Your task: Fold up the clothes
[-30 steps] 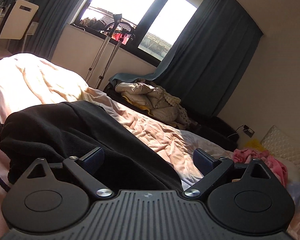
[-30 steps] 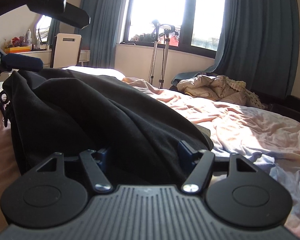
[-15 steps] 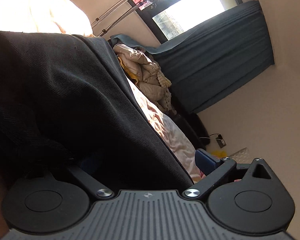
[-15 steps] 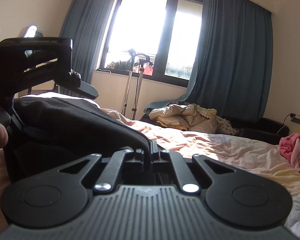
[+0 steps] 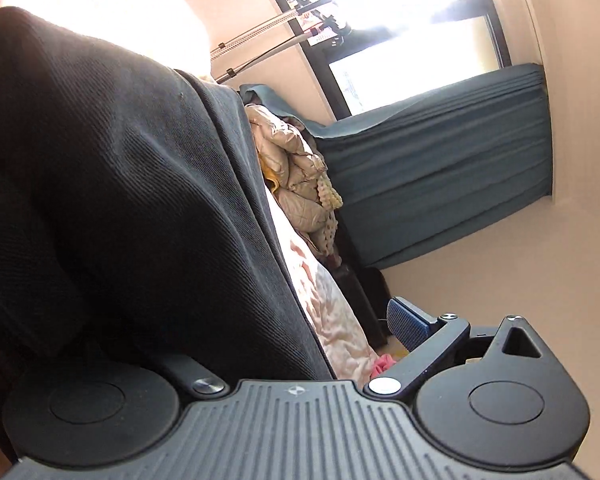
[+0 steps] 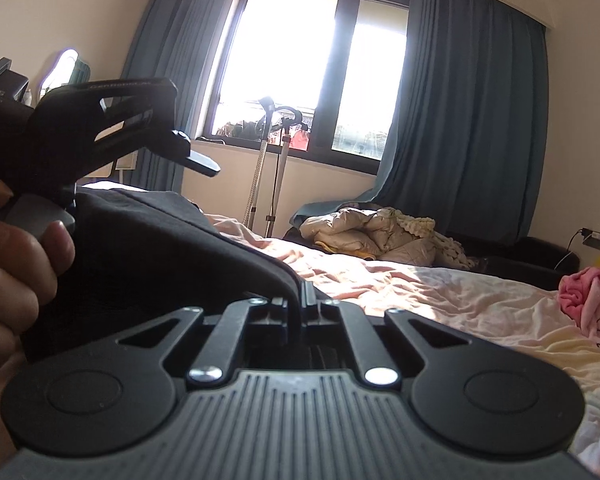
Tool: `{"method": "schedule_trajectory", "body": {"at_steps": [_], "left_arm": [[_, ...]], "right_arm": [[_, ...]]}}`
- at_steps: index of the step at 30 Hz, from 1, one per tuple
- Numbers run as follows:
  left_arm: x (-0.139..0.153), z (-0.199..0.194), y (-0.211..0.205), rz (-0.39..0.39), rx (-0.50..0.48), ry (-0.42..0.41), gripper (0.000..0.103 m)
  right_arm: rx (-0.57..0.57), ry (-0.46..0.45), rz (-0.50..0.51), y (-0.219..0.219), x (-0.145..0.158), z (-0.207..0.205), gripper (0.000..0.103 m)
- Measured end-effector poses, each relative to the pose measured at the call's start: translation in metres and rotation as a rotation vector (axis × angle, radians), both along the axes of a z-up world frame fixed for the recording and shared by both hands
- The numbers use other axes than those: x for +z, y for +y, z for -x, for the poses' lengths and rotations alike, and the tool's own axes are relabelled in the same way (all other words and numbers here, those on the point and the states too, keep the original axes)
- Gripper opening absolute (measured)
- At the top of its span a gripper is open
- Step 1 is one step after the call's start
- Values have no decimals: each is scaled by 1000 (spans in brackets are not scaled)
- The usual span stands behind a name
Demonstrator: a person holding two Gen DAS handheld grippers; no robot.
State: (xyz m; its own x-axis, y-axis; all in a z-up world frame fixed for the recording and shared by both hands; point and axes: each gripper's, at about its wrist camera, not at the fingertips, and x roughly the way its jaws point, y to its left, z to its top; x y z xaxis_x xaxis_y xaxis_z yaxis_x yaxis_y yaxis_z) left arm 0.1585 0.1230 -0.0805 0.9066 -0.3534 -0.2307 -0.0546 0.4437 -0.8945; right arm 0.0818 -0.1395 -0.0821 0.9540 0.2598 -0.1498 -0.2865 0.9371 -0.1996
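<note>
Ahead of you the bed [image 6: 440, 292] fills most of the room, its pale pink sheet rumpled and sunlit, under a wide window [image 6: 304, 68] hung with blue curtains [image 6: 472, 120]. On the near left part of that bed lies the black garment [image 6: 160, 248], a big dark mound that also fills the left half of your left wrist view. Beyond the far edge of the bed a beige puffy jacket [image 6: 372, 232] is heaped below the curtain, and two crutches [image 6: 268, 168] lean against the wall under the sill. A pink cloth [image 6: 588, 292] sits at the right edge of the bed.

Your right tool [image 6: 302, 300] is clamped together on a fold of the black garment, the cloth's edge pinched between its fingers. Your left tool [image 5: 256, 320] stands wide apart after narrowing slightly just now, with the garment draped over its left finger; its blue right pad [image 5: 406, 326] is clear of the cloth. Your left hand [image 6: 16, 264] grips that tool's handle at the left of the right wrist view.
</note>
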Motion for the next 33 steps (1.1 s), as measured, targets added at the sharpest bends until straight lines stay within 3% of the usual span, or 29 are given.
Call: {"method": "schedule_trajectory", "body": {"at_steps": [6, 8, 12, 18, 22, 24, 29, 30, 33], "left_arm": [[4, 5, 28, -5, 132, -10, 81], [4, 3, 29, -42, 151, 10, 68], [9, 2, 30, -123, 185, 34, 31], [24, 5, 36, -179, 194, 19, 16], [27, 18, 31, -262, 211, 117, 16], [24, 16, 26, -295, 209, 160, 17], [41, 36, 20, -349, 178, 170, 20], [44, 43, 19, -358, 170, 177, 28], [52, 65, 21, -313, 175, 213, 73]], "right_arm": [[21, 36, 114, 9, -18, -4, 9], [27, 54, 143, 11, -24, -7, 13], [42, 113, 124, 9, -30, -7, 13], [20, 69, 112, 7, -20, 1, 11], [38, 113, 136, 11, -28, -2, 11], [52, 197, 130, 17, -37, -11, 11], [53, 218, 99, 22, -42, -12, 12], [55, 218, 99, 21, -41, -12, 12], [56, 216, 98, 20, -37, -12, 13]]}}
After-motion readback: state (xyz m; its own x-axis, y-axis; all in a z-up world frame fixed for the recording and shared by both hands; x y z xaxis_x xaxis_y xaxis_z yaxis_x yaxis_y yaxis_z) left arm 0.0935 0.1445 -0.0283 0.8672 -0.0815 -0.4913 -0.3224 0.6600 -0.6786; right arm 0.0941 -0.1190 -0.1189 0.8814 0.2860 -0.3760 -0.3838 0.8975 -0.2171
